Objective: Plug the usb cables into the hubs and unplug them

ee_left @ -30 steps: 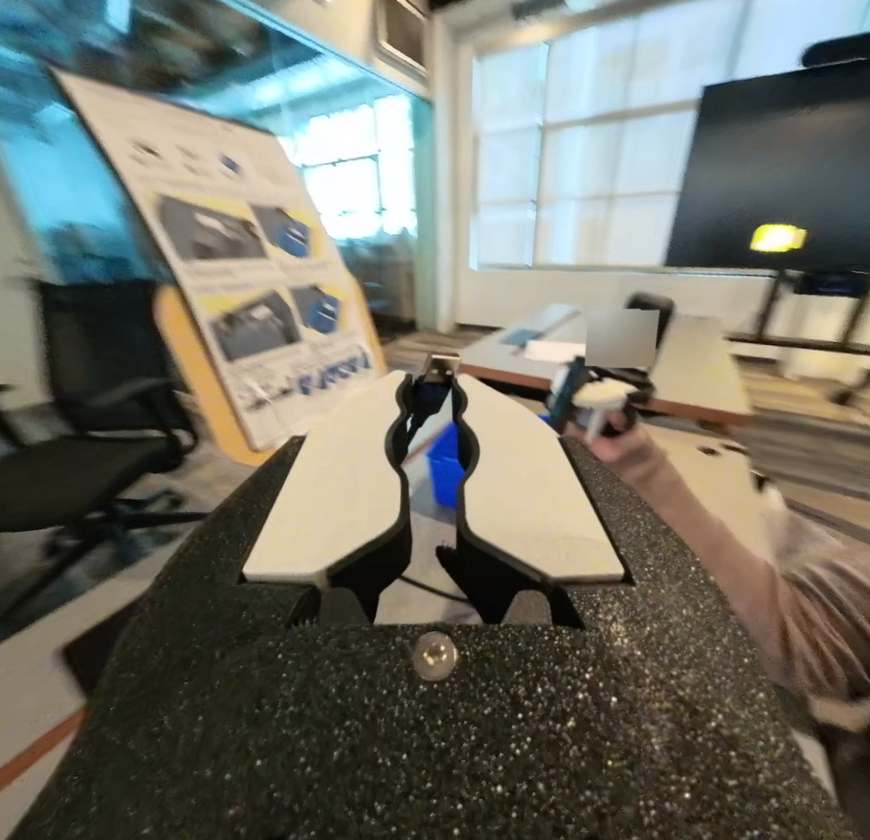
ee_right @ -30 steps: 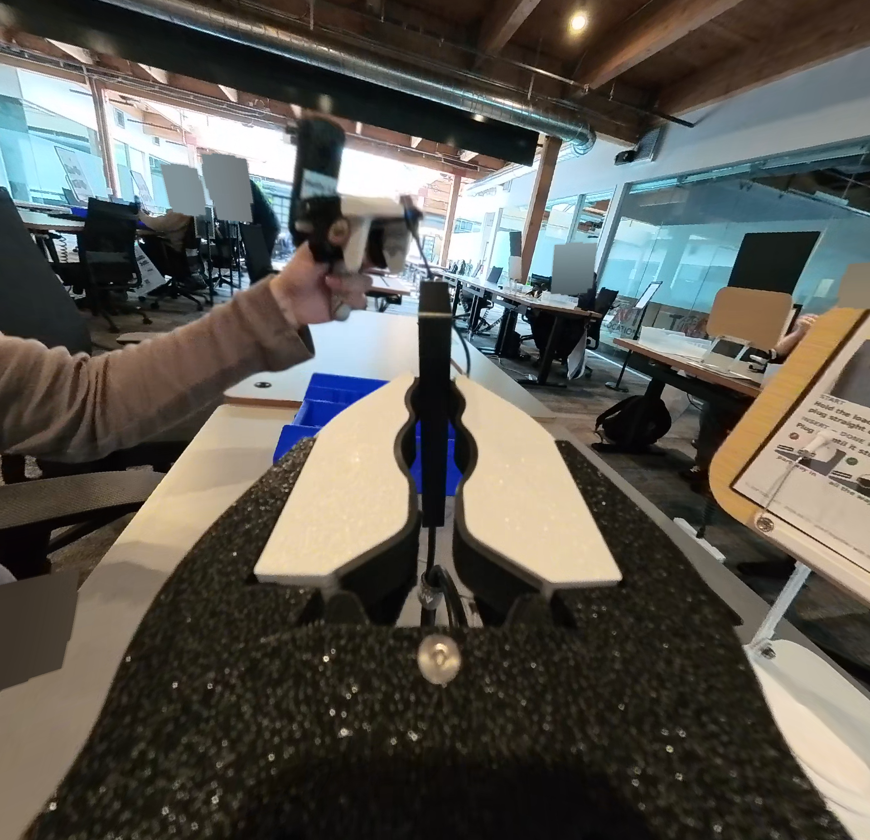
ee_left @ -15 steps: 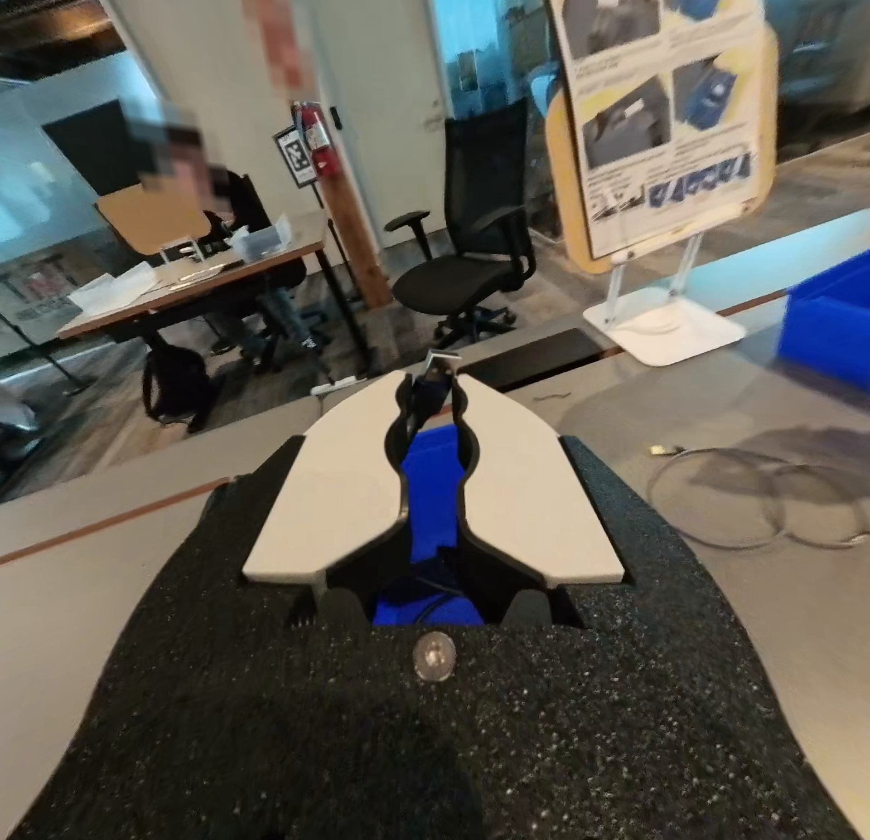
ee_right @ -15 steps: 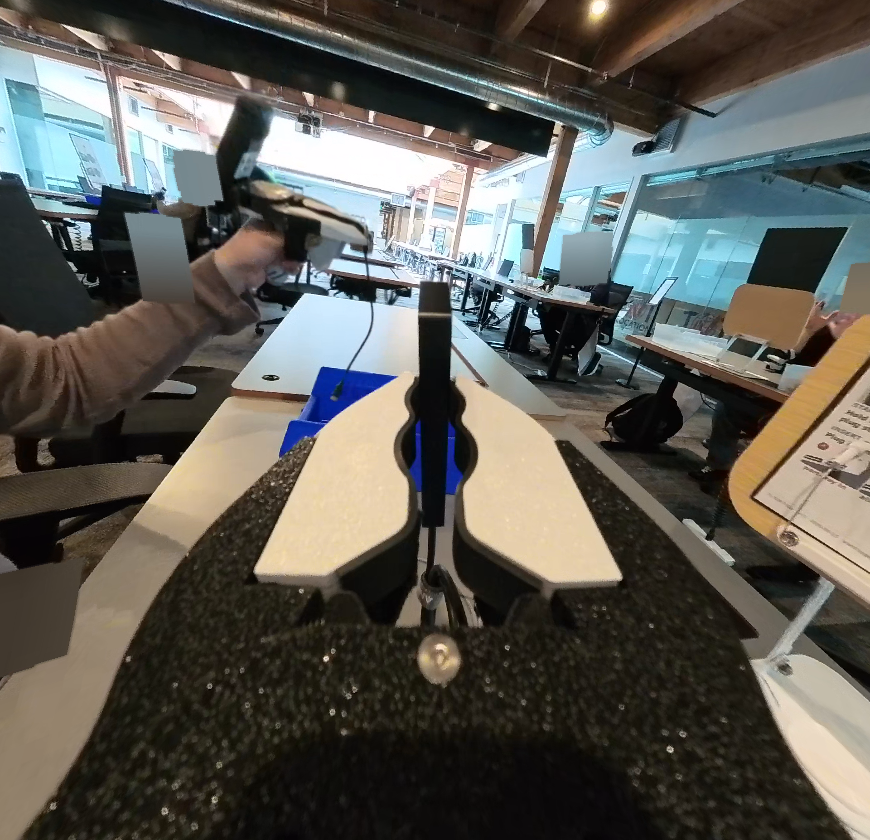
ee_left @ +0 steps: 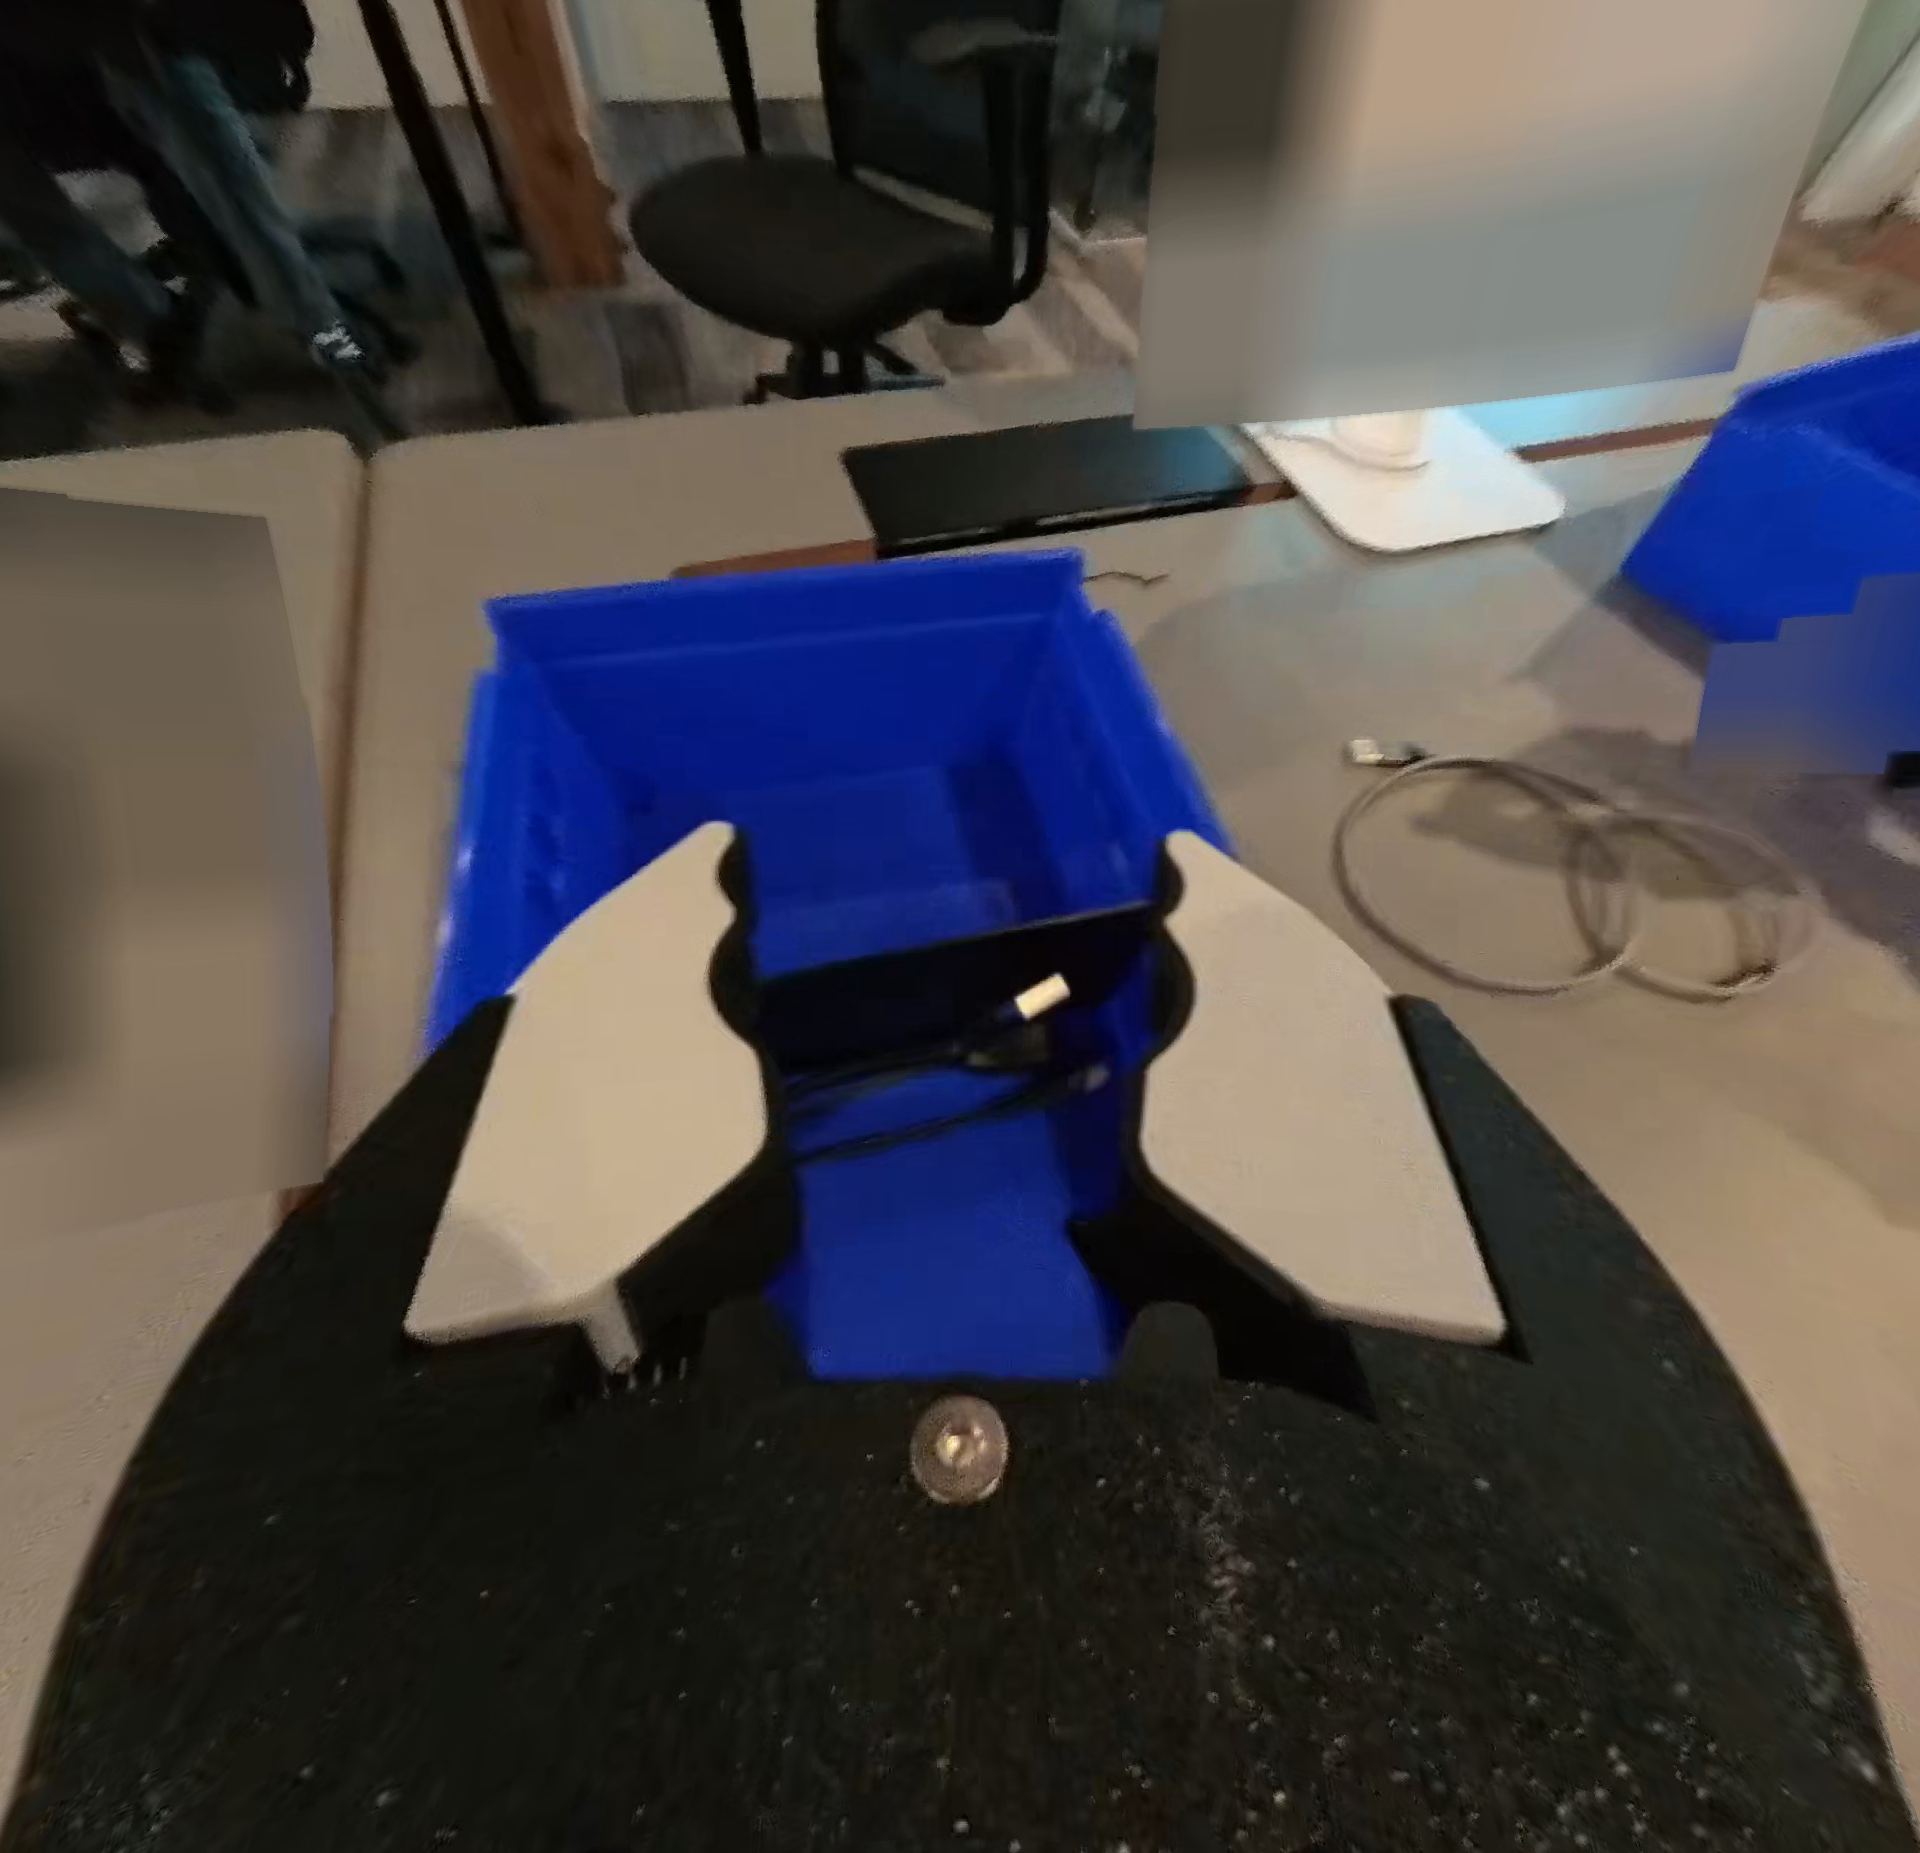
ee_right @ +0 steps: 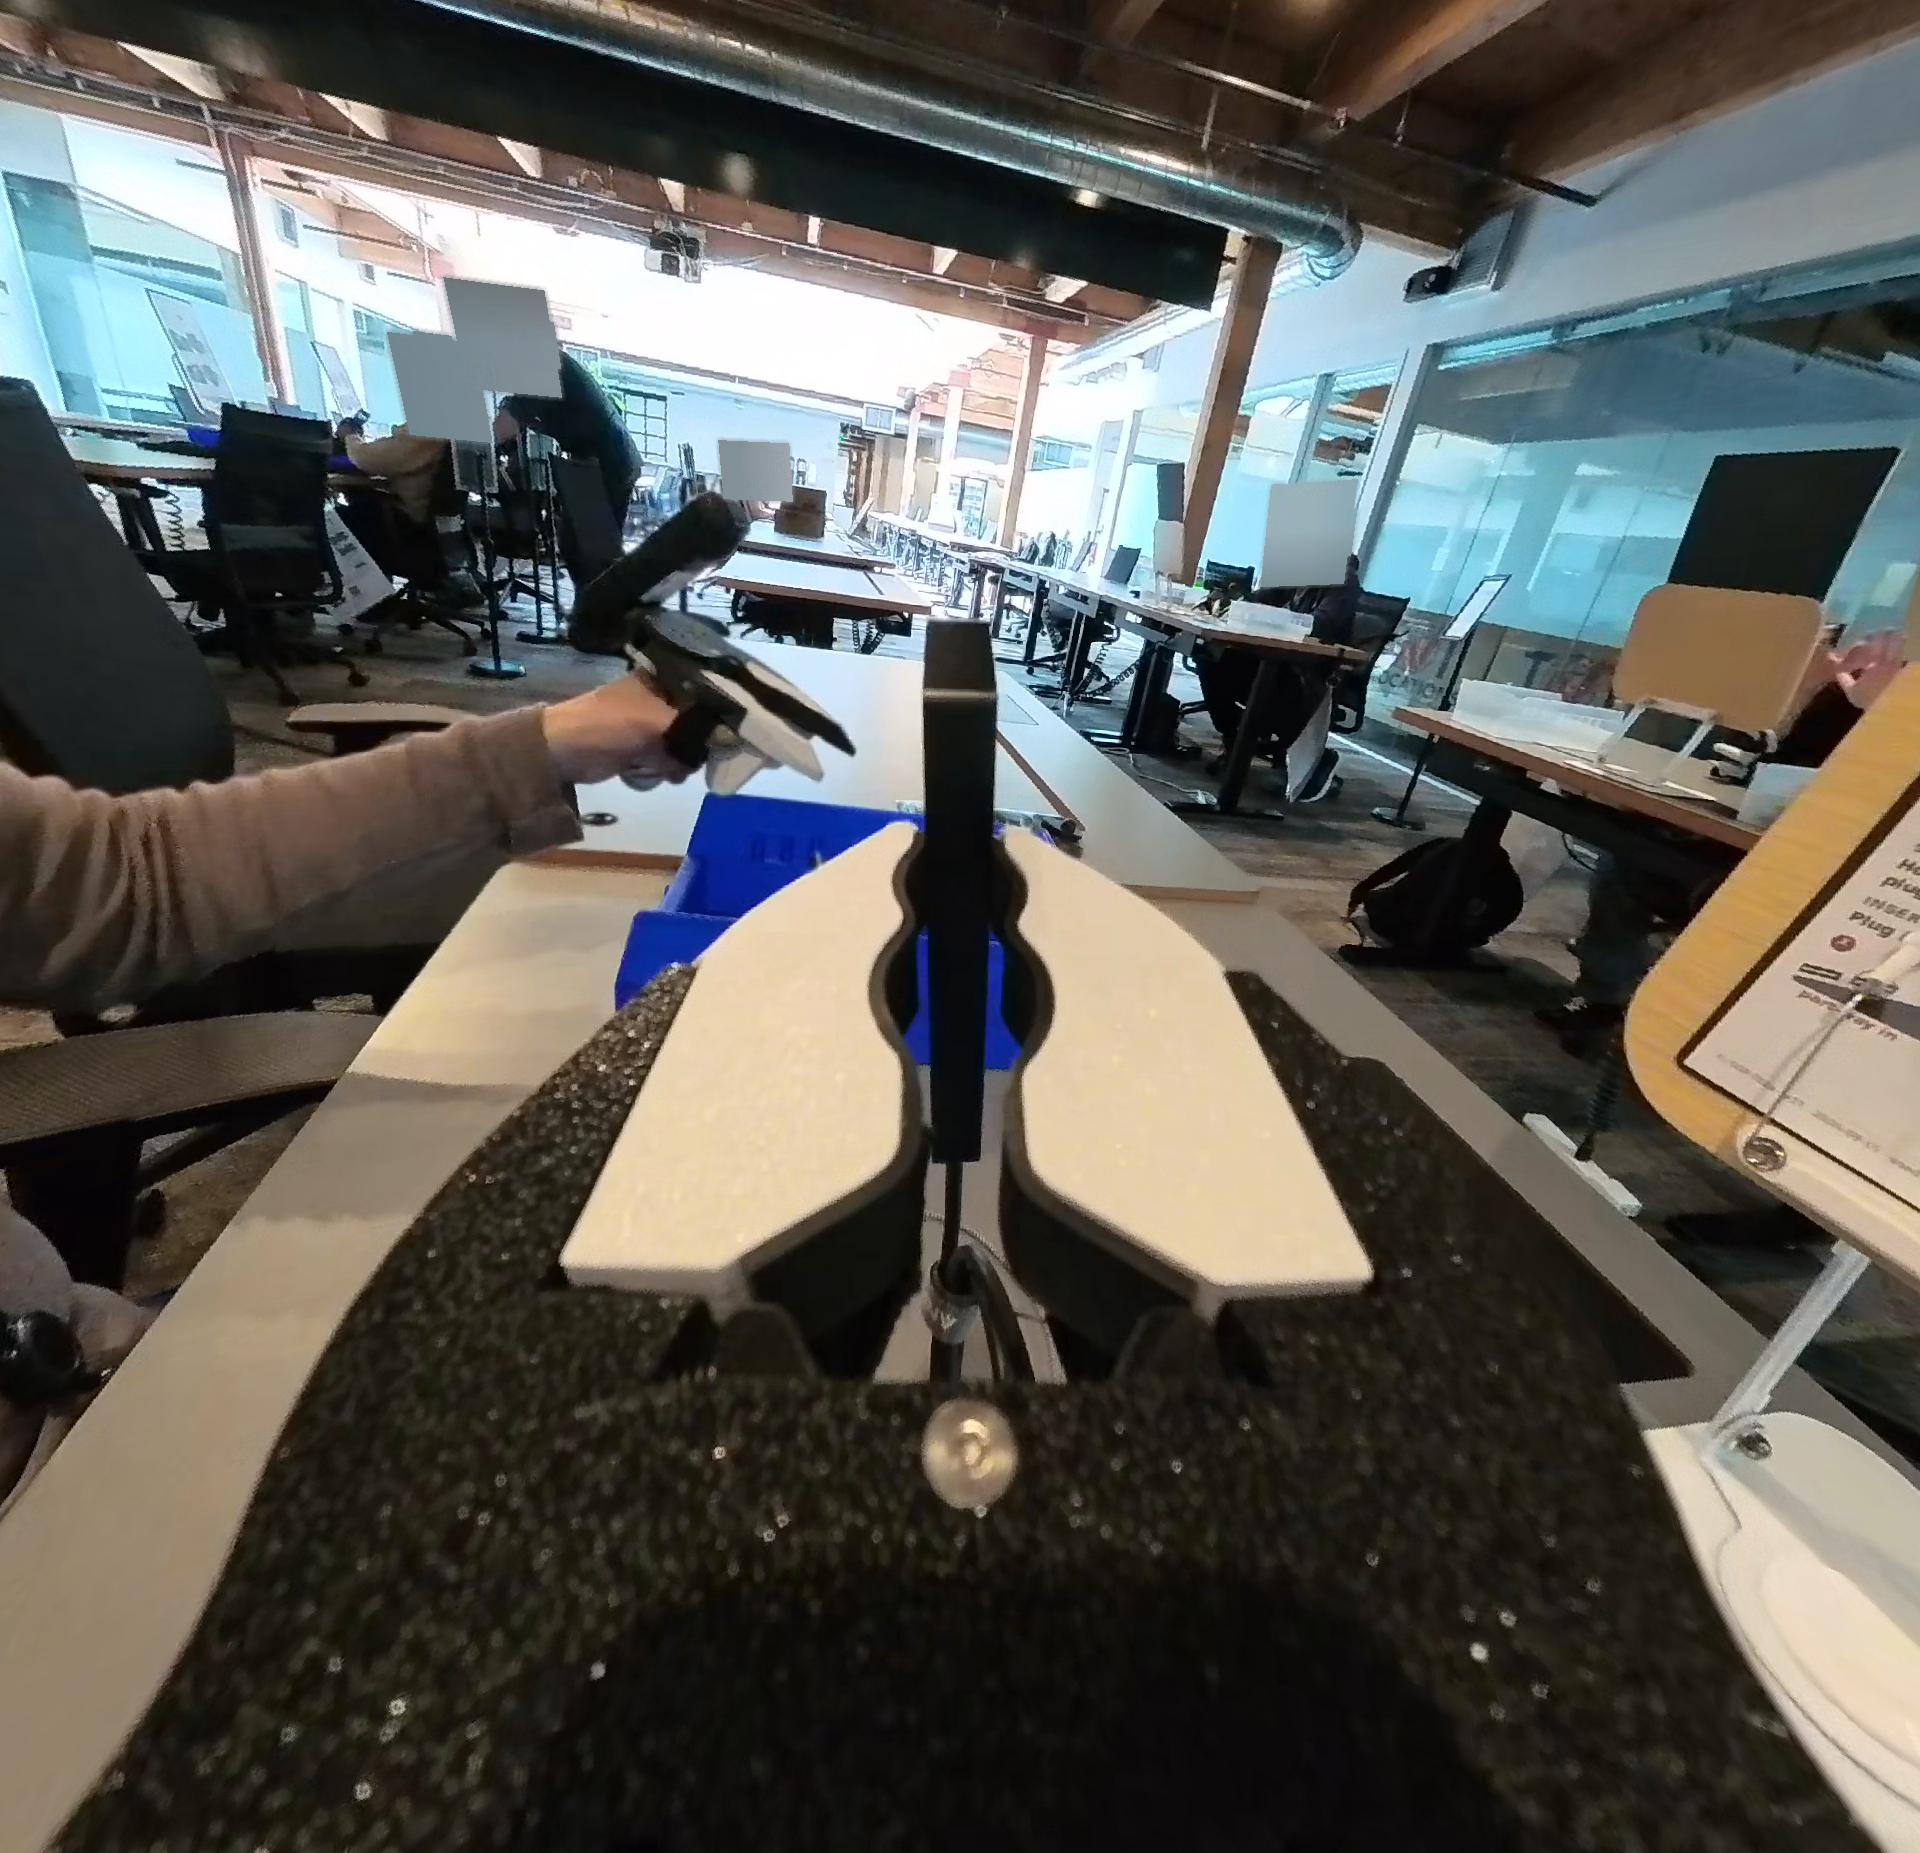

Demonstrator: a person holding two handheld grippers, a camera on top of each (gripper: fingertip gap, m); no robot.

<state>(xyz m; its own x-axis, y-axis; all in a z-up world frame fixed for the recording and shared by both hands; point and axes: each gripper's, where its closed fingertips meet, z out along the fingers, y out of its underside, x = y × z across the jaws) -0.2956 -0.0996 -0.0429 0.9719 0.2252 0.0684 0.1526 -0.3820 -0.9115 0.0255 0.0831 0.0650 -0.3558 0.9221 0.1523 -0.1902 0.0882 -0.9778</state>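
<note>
My left gripper (ee_left: 945, 853) is open and empty, tilted down over a blue bin (ee_left: 790, 681). A black USB cable (ee_left: 997, 1050) with a silver plug (ee_left: 1039, 998) lies loose inside the bin, across a flat black box (ee_left: 935, 972). My right gripper (ee_right: 958, 837) is shut on a slim black hub (ee_right: 956, 743), held upright above the table, with its thin lead (ee_right: 951, 1294) running down between the fingers. The left gripper also shows in the right wrist view (ee_right: 769, 733), held in a hand above the same blue bin (ee_right: 748, 858).
A grey cable coil (ee_left: 1558, 868) lies on the table right of the bin. A second blue bin (ee_left: 1808, 515) and a white stand base (ee_left: 1423, 494) are at the far right. A wooden-backed sign board (ee_right: 1787, 1024) stands right of my right gripper. Office chairs stand beyond the table.
My left gripper swung down over the blue bin and opened. The USB cable it held now lies in the bin. My right gripper still holds the hub upright.
</note>
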